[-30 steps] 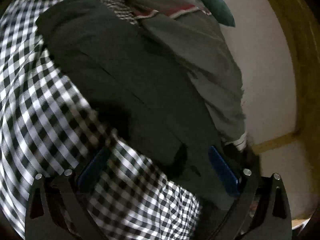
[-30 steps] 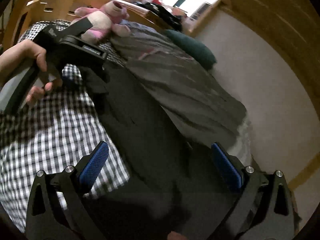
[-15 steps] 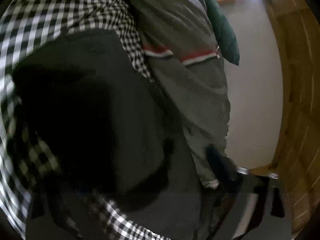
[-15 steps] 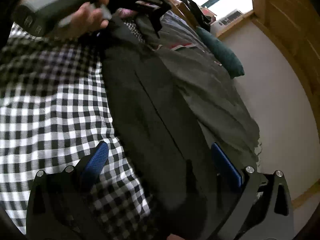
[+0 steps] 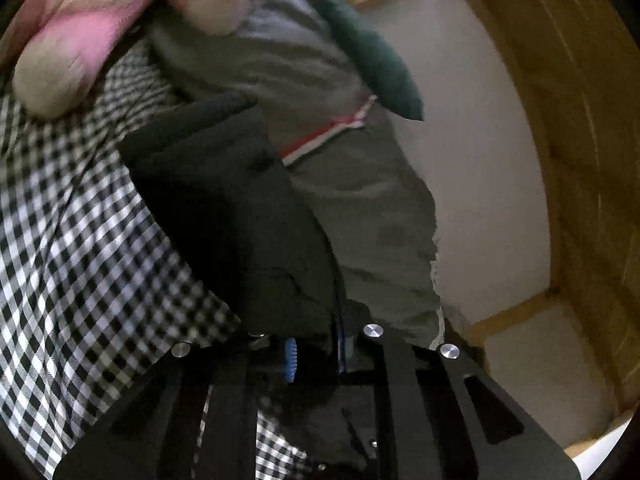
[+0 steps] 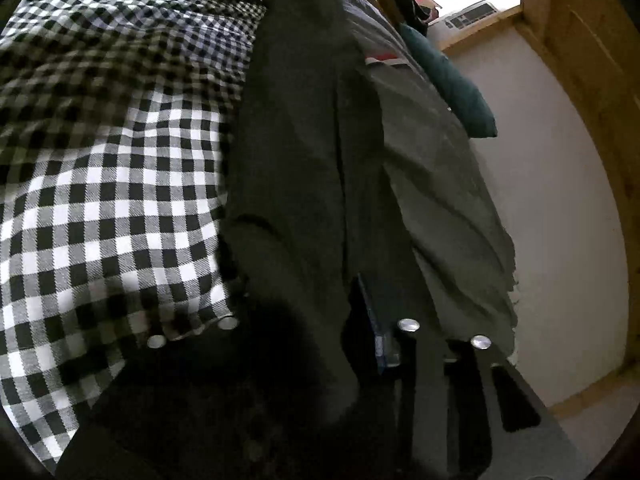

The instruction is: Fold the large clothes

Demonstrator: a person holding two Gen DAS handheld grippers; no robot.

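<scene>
A dark grey garment (image 5: 240, 208) lies in a long strip on the black-and-white checked bedcover (image 5: 80, 240). It also shows in the right wrist view (image 6: 304, 160), running up the frame. My left gripper (image 5: 314, 354) is shut on one end of the dark garment, its blue pads pressed close with cloth between them. My right gripper (image 6: 360, 336) is shut on the other end; dark cloth drapes over its left finger and hides it.
A grey blanket with a red and white stripe (image 5: 340, 184) lies beside the garment, also in the right wrist view (image 6: 432, 168). A green cushion (image 5: 372, 60) and a pink plush toy (image 5: 68, 40) lie beyond. A white wall (image 5: 480, 200) and wooden frame (image 5: 580, 140) stand to the right.
Both grippers were open around the dark garment and have closed on it. The left gripper has swung toward the plush toy. The hand holding the left gripper has left the right wrist view.
</scene>
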